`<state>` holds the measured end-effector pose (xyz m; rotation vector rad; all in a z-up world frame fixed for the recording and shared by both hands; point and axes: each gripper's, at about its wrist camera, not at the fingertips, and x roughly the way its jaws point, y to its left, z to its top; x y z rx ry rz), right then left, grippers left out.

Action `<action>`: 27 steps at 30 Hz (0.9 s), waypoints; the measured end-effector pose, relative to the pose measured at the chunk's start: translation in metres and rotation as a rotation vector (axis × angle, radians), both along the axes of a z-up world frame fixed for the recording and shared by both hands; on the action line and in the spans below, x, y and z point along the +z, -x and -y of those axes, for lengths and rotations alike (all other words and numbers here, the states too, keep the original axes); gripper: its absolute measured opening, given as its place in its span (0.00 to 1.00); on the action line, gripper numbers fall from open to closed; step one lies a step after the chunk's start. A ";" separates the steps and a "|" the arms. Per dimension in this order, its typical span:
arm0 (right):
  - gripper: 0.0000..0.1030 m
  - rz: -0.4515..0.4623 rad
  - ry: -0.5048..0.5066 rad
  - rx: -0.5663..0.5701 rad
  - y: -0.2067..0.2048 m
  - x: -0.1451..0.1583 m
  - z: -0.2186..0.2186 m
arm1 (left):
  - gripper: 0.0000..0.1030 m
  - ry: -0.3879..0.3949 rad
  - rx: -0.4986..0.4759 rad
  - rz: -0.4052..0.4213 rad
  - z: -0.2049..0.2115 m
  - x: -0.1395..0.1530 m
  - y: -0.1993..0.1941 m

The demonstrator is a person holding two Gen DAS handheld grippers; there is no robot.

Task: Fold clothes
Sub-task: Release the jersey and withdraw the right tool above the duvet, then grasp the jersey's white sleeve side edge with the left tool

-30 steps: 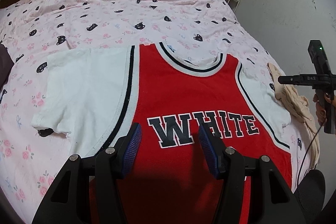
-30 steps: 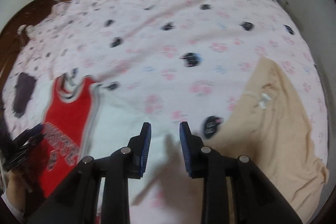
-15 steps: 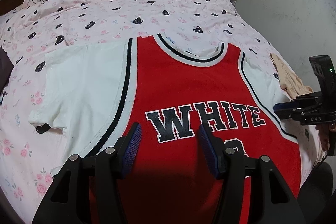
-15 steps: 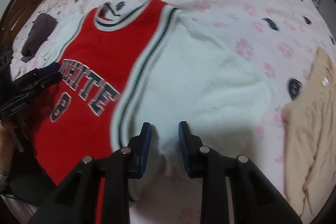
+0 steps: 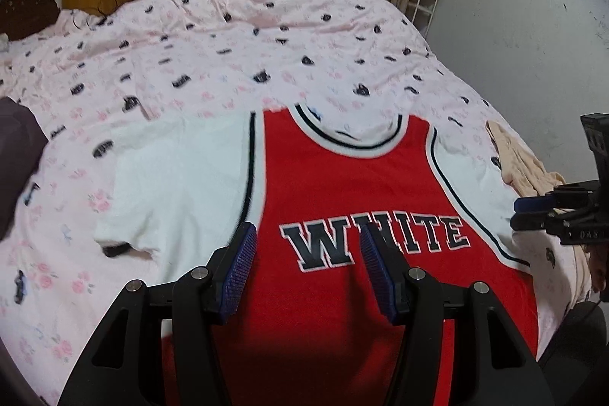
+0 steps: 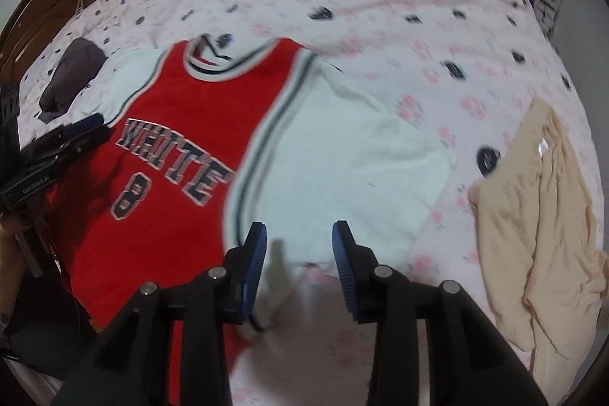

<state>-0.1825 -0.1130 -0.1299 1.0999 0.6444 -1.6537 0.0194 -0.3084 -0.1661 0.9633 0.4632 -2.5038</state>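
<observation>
A red-and-white jersey (image 5: 342, 200) lettered "WHITE" lies spread face up on a bed covered by a pink patterned quilt (image 5: 236, 37), its collar toward the far side and its white sleeves flat to either side. The left gripper (image 5: 306, 269) hovers over the jersey's red chest panel, its blue-padded jaws spread wide and holding nothing. The right gripper (image 6: 298, 265) hangs above the near edge of the jersey's right white sleeve (image 6: 342, 155), jaws likewise parted and empty; whether the tips touch the cloth cannot be told. Seen from the left wrist camera, the right gripper enters at the right edge of the scene, just beside that sleeve. A beige garment (image 6: 540, 208) lies crumpled on the quilt to the right of the jersey, apart from it, and a dark garment (image 6: 72, 75) sits on the quilt to the far left, near the other sleeve.
</observation>
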 end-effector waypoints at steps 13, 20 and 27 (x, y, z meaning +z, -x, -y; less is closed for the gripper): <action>0.53 -0.134 0.030 0.073 -0.094 0.001 0.056 | 0.51 -0.004 0.126 -0.003 0.031 0.003 -0.013; 0.67 -0.089 0.109 0.015 -0.104 0.004 0.055 | 0.51 -0.011 0.153 -0.026 0.040 0.010 -0.021; 0.70 -0.013 0.200 -0.028 -0.108 0.016 0.052 | 0.64 -0.167 0.251 -0.086 0.066 0.007 -0.053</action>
